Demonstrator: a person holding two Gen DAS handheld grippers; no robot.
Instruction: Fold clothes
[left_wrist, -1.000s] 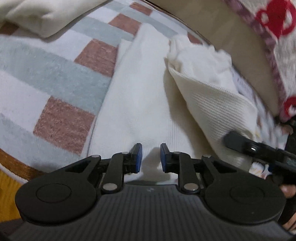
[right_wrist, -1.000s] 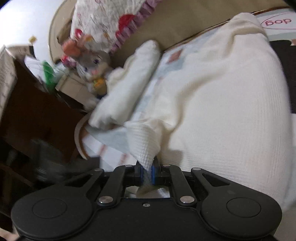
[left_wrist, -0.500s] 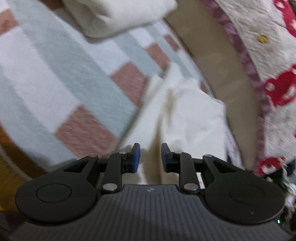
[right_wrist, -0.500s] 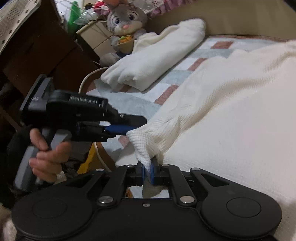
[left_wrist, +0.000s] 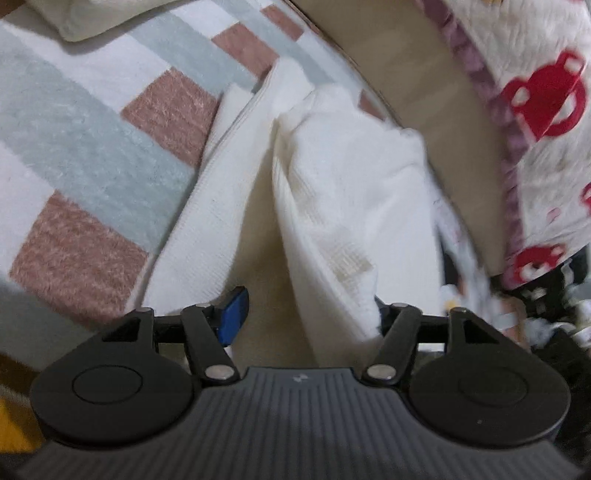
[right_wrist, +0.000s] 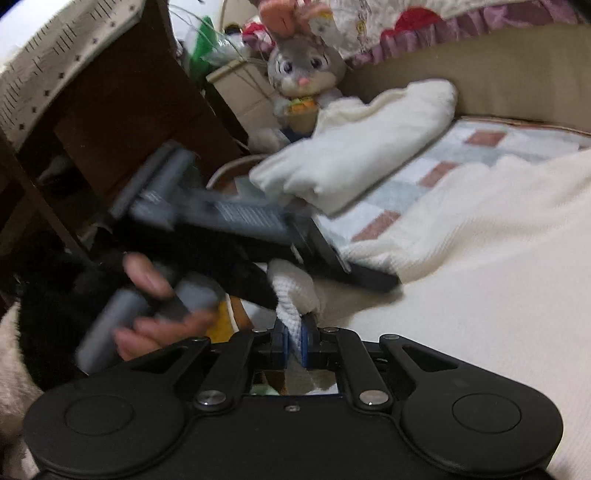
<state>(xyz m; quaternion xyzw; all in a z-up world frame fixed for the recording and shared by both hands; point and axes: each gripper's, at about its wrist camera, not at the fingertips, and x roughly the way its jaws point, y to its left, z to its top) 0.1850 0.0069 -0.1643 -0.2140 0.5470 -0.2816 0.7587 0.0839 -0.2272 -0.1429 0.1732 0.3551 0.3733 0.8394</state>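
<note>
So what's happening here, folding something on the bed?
A person is folding a cream knit garment on a checked blanket. The right gripper is clamped on a bunched corner of it. The left gripper is open, its jaws around a fold of the same garment, not pinching it. Another cream garment already lies folded behind.

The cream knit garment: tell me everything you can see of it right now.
The cream knit garment is a ribbed, soft-looking fabric spread over the checked blanket. One corner is bunched and pinched in the right claw. The left claw stands open around another fold of it. It looks partly folded, with layers overlapping.
</note>
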